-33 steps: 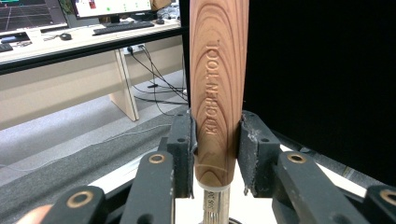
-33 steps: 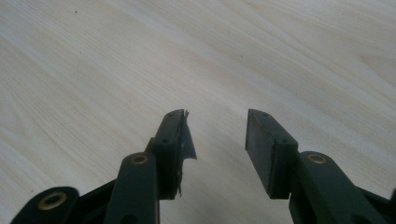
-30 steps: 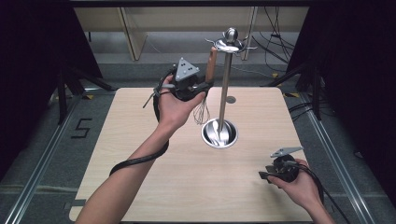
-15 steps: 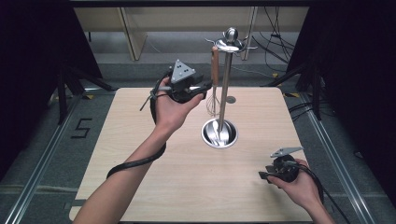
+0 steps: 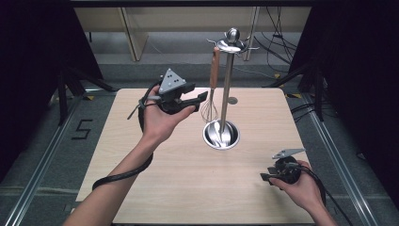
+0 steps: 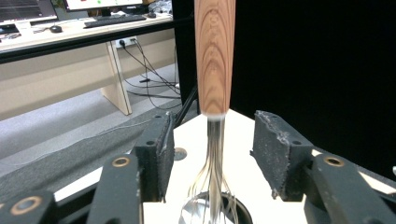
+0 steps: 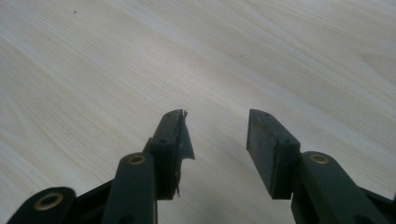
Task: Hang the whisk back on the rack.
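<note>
Pale wood makes up the table [image 5: 155,188] in the high view, and on it stands a steel rack [image 5: 227,84]: a thin upright pole rising from a round dish-like base, topped by a ball and a ring of hooks. A whisk [image 5: 211,89] with a wooden handle hangs from one hook on the pole's left side, handle up, wire loops down just above the base. The left gripper [image 5: 200,97] is held raised in the person's left hand [image 5: 162,120], its jaws pointing right toward the whisk and stopping just short of the wires; they look parted, with nothing between them. The right gripper [image 5: 263,176] sits low near the table's front right edge in the right hand [image 5: 303,188], well apart from the rack, jaws pointing left.

From the left gripper view, the whisk [image 6: 214,70] hangs straight ahead, its grained wooden handle above and the wires fanning down toward the shiny base. The left gripper [image 6: 212,140] has its jaws spread wide, one pad on each side of the wires farther off, neither touching them.

From the right gripper view, the right gripper [image 7: 215,135] is spread apart over bare table [image 7: 116,56], holding nothing; the left pad [image 7: 180,135] has a torn, frayed edge.
</note>
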